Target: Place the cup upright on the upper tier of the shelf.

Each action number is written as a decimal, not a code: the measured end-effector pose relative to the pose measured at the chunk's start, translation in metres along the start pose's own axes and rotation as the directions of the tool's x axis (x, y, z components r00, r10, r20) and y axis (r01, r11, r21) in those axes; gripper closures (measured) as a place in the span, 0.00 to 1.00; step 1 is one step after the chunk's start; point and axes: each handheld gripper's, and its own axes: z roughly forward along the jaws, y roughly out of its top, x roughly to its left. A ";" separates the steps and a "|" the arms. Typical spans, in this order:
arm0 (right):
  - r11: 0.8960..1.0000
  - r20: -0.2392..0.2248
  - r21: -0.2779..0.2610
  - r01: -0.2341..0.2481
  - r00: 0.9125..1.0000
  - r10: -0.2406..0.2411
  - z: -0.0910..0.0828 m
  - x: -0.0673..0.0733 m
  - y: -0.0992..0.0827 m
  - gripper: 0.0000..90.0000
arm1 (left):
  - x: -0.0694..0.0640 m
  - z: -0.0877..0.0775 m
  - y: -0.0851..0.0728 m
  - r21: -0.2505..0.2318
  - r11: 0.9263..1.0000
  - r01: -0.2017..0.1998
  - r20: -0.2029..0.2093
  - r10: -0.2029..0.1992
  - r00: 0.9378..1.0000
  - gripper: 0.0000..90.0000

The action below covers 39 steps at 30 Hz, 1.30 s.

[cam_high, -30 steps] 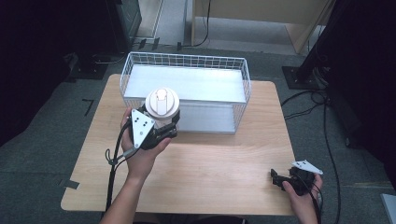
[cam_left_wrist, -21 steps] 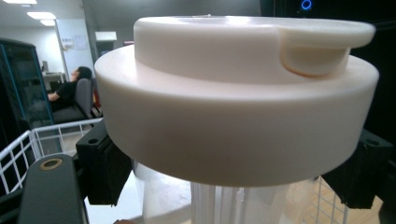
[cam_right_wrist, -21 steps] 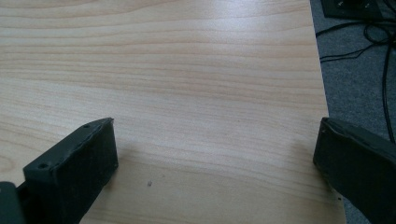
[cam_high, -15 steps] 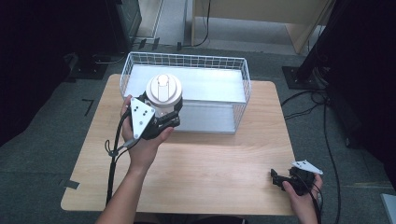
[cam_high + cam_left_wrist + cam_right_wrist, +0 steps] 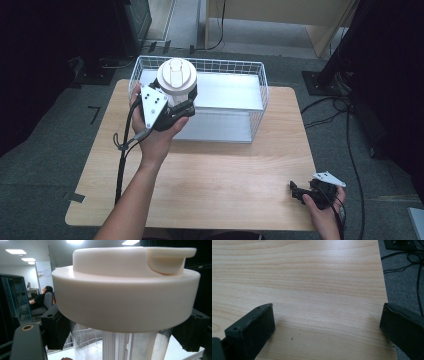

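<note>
My left gripper is shut on a clear tumbler with a wide cream lid, held upright in the air over the near left corner of a white wire basket. In the left gripper view the lid looms close, and the ribbed clear body sits between the black pads, which press on it from both sides. My right gripper rests low at the table's near right corner. It stands open over bare wood, its jaws wide apart with nothing between them.
The wooden table holds the basket along its far edge. Grey floor with cables lies to the right. A dark cabinet stands beyond the table. The table's right edge runs close by my right gripper.
My left hand has lifted the tumbler and carried it away from the person, toward the basket's left corner. The right hand has kept still.
</note>
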 end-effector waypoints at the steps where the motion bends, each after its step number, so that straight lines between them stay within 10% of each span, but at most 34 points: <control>1: 1.000 0.000 0.000 0.000 1.000 0.000 0.000 0.000 0.000 0.00 | 0.002 0.003 0.000 0.000 1.000 0.003 -0.003 -0.003 1.000 0.18; 14: 1.000 0.000 0.001 0.001 1.000 -0.001 0.000 0.000 0.000 0.00 | 0.016 0.050 -0.005 0.013 0.999 -0.036 -0.037 0.036 0.999 0.18; 39: 1.000 -0.003 -0.006 0.001 1.000 -0.001 0.000 -0.001 0.000 0.00 | 0.034 0.094 -0.017 0.061 0.996 0.068 -0.075 -0.063 0.995 0.18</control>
